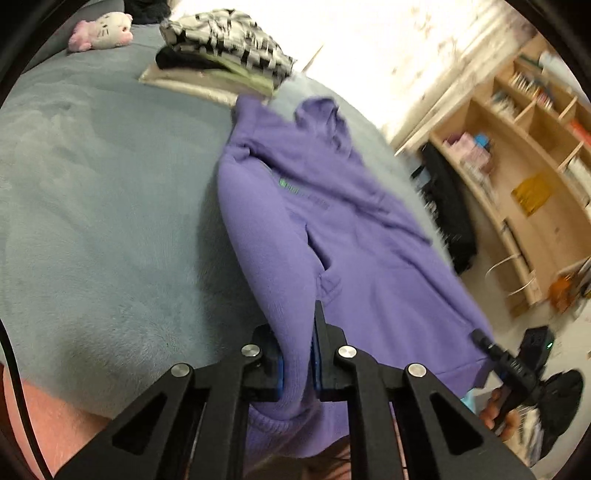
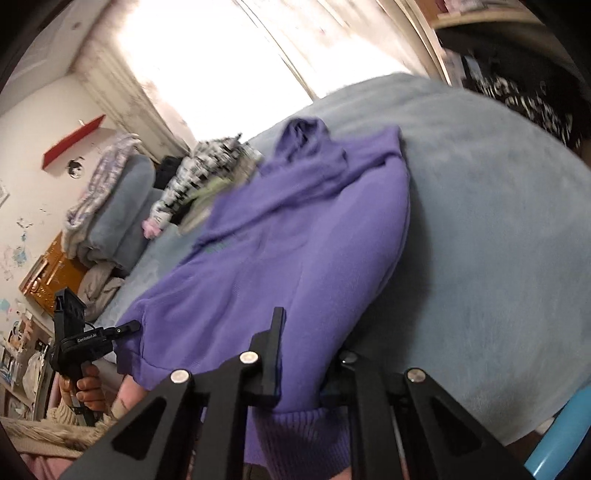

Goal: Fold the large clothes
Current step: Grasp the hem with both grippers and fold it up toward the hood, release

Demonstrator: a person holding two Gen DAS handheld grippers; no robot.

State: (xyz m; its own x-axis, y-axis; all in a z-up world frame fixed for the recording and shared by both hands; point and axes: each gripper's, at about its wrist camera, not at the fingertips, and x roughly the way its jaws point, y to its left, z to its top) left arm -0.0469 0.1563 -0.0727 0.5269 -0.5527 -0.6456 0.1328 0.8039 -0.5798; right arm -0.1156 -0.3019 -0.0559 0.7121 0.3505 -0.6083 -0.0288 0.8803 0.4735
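Hoodie lies mostly flat on the bed, hem end lifted. Left claw and right claw each pinch the hem; pretty much all the folding's left.

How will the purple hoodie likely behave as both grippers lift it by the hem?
Probably floppy: the purple hoodie sags and creases between the left gripper and right gripper. Its thick knit looks fairly heavy, and will likely drag on the fuzzy blanket.

A plain violet-purple hooded sweatshirt with small green chest lettering lies on a pale grey-blue fleece blanket; far off, a black-and-white checked folded garment and a pink-and-white plush cat toy.
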